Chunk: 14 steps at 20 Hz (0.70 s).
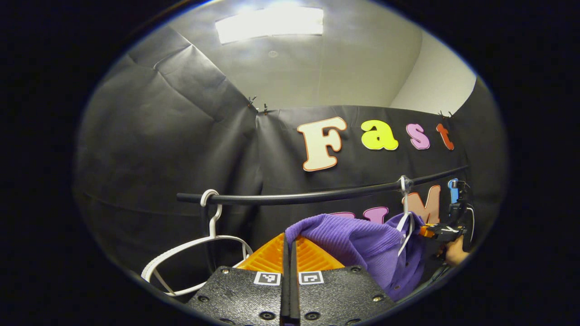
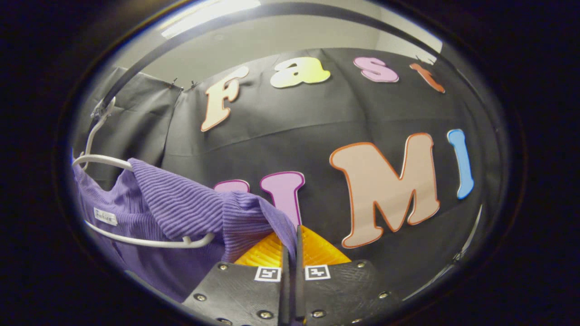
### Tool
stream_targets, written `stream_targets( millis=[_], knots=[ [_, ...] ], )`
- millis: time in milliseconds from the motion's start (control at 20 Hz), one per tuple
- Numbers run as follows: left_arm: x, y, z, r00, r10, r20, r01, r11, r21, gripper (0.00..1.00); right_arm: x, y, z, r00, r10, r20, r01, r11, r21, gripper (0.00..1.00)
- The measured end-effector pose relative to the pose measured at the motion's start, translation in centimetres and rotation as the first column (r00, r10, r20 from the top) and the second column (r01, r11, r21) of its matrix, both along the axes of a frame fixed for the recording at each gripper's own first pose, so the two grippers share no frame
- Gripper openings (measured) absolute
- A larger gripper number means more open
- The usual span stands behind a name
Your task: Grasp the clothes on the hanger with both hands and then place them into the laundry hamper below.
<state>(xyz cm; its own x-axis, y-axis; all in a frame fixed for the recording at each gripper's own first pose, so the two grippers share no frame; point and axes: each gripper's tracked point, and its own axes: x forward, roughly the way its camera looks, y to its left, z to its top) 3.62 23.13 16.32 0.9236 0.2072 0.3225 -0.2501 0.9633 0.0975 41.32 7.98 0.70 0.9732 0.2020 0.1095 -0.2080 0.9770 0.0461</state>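
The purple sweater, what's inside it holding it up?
A white hanger sits inside the purple sweater, hooked over the black rail. Its lower bar and one arm show; the rest of it is covered by the knit.

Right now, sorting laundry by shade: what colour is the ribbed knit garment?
Purple ribbed knit garment; right gripper view shows it best.

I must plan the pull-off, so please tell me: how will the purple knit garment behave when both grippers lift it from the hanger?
The purple garment looks floppy: it already folds and sags. Its ribbed knit probably grips well. It may snag on the white hanger.
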Motion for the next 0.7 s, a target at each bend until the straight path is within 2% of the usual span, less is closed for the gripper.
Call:
stream_targets(
  millis=[100, 150, 200, 250, 350, 400, 450, 500, 650, 700],
  knots=[
    [0.7, 0.4, -2.0, 1.0, 0.013, -0.025, -0.013, 1.0, -0.005, 0.02, 0.4, 0.4, -1.3, 0.999, 0.012, -0.044, -0.011, 1.0, 0.003, 0.05],
    [1.0, 1.0, -3.3, 0.999, 0.018, -0.044, -0.019, 0.999, -0.027, 0.0, 0.7, 0.7, -1.8, 0.998, 0.014, -0.06, -0.013, 1.0, 0.004, 0.01],
    [1.6, 1.4, -4.6, 0.998, 0.016, -0.063, -0.019, 0.998, -0.052, 0.0, 1.0, 0.9, -2.3, 0.997, 0.02, -0.076, -0.02, 1.0, -0.002, 0.1],
    [2.1, 1.6, -5.9, 0.997, 0.009, -0.082, -0.015, 0.997, -0.079, 0.0, 1.1, 1.4, -2.6, 0.996, 0.024, -0.081, -0.025, 1.0, -0.009, 0.05],
    [2.8, 1.9, -8.1, 0.993, -0.005, -0.117, -0.01, 0.992, -0.126, 0.0, 1.3, 1.7, -2.9, 0.996, 0.021, -0.091, -0.024, 0.999, -0.028, 0.05],
    [3.0, 2.0, -9.1, 0.991, -0.004, -0.132, -0.013, 0.991, -0.131, 0.0, 1.6, 1.5, -2.9, 0.996, 0.011, -0.091, -0.014, 0.999, -0.035, 0.05],
    [3.2, 2.1, -9.7, 0.991, 0.002, -0.133, -0.017, 0.993, -0.114, 0.0, 1.8, 1.1, -2.5, 0.996, 0.0, -0.086, -0.003, 1.0, -0.029, 0.1],
    [3.2, 2.4, -10.2, 0.991, 0.022, -0.134, -0.035, 0.995, -0.095, 0.0, 2.1, 0.7, -2.0, 0.997, -0.01, -0.075, 0.009, 1.0, -0.01, 0.05],
    [2.9, 3.5, -10.1, 0.991, 0.049, -0.126, -0.061, 0.994, -0.09, 0.01, 2.9, -1.2, 0.3, 0.998, -0.038, -0.042, 0.041, 0.996, 0.082, 0.05],
    [2.6, 4.0, -9.4, 0.992, 0.056, -0.111, -0.067, 0.993, -0.101, 0.0, 2.9, -1.9, 1.3, 0.999, -0.052, -0.012, 0.053, 0.995, 0.08, 0.05]
  ],
)
